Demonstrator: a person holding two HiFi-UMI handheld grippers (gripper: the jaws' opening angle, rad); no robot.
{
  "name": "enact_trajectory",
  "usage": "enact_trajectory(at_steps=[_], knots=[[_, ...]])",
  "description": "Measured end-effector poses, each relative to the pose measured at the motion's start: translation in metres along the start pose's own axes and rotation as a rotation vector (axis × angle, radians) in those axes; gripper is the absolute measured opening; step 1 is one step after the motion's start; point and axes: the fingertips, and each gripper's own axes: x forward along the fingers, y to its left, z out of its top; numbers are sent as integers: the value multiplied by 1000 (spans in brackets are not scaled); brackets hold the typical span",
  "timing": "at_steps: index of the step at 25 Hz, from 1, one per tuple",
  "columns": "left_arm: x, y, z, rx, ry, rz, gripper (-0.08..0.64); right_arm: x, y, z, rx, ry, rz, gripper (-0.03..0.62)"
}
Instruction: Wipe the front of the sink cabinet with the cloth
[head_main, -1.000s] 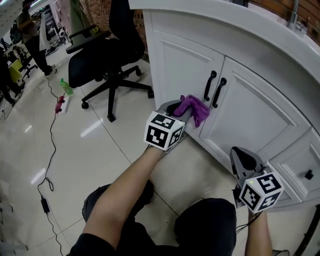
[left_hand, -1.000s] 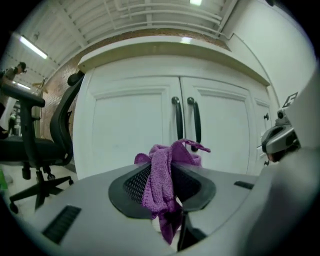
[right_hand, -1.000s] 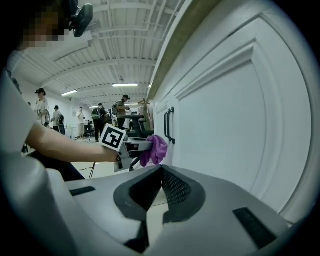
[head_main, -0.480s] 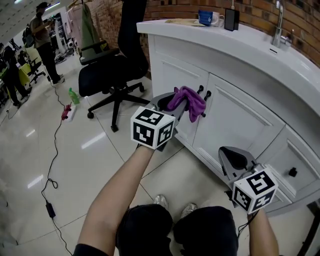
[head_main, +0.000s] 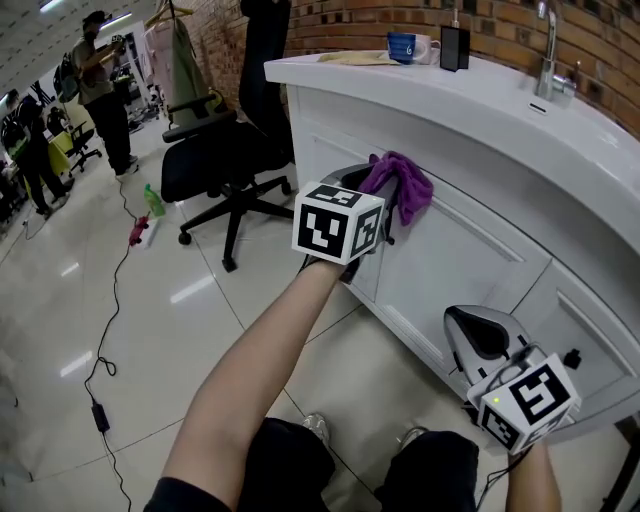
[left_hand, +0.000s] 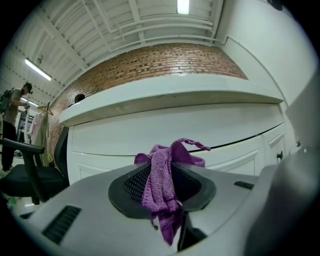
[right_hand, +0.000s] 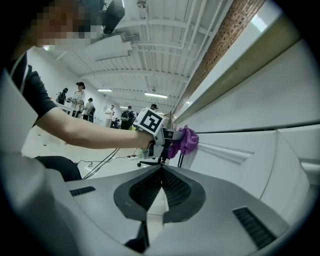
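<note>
My left gripper (head_main: 375, 187) is shut on a purple cloth (head_main: 402, 183), which presses against the upper part of the white sink cabinet's front (head_main: 470, 250), just under the counter edge. In the left gripper view the cloth (left_hand: 162, 182) hangs pinched between the jaws, with the cabinet (left_hand: 150, 135) close ahead. My right gripper (head_main: 478, 335) hangs low at the right, near the cabinet's bottom, its jaws shut with nothing between them (right_hand: 161, 176). The right gripper view also catches the cloth (right_hand: 184, 141) against the cabinet door.
A black office chair (head_main: 225, 150) stands left of the cabinet on the tiled floor. A green bottle (head_main: 153, 199) and a cable (head_main: 105, 330) lie on the floor. On the counter sit a blue mug (head_main: 405, 46), a dark box (head_main: 454, 47) and a tap (head_main: 548, 40). People stand at the far left.
My left gripper has carried the cloth up the cabinet front, from beside the door handles to just under the counter. The right gripper has stayed low and shut.
</note>
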Motion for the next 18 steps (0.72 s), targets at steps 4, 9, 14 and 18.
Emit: enact_trajectory(at_steps=[4,9,14,18], knots=[[6,-8,3,8,1,36,110,-14,-14,-7,17,-16,-7,0],[5,-74,-10,0,44,-50,110,-29,-24,-22,74,-50,-18,0],[-1,-136,-8,11,58,-91,110,-56,-28,-34,87,-27,-31,0],[-10,-187,1,36,51,-158,110,-77,-28,-46,88,2,-44,0]])
